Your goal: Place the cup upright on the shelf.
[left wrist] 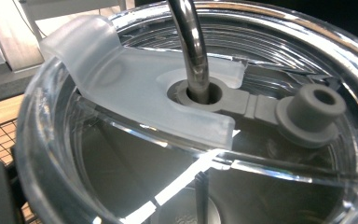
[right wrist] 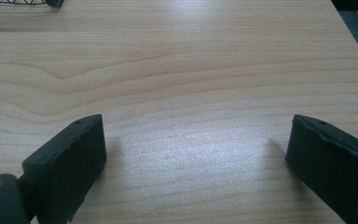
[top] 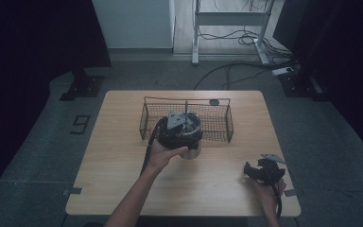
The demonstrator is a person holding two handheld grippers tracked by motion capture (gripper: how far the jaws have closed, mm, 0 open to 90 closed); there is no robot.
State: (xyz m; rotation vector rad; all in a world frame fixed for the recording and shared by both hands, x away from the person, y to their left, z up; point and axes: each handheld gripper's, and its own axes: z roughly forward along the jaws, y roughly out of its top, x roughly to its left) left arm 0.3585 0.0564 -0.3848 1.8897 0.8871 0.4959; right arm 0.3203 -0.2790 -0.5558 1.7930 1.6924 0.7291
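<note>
While the left gripper [top: 182,130] sits right on top of the cup [top: 191,150], the right gripper [top: 263,171] rests on the table [top: 123,161] near the right front corner, well apart from it. The cup is a shiny metal one with a clear lid [left wrist: 135,88] and a metal straw [left wrist: 193,51] poking through a hole in the lid. It stands on the table just in front of the wire basket [top: 217,124], touching or almost touching it; I cannot tell which.

From the left gripper view, the camera is very close over the lid. One black jaw peeks in at the bottom left corner, next to the cup's rim. I cannot tell how wide these jaws are or whether they squeeze anything. The person's left hand [top: 163,153] looks wrapped around the cup's side too.

Over on the right, the jaws are spread wide and hold nothing, with bare wood between them.

I think the step now is getting a hold on the cup, maybe to lift it into the basket. The next move needs a firm grip on the rim or straw. The cup must stay upright, and it must go high enough to clear the basket wall.
</note>
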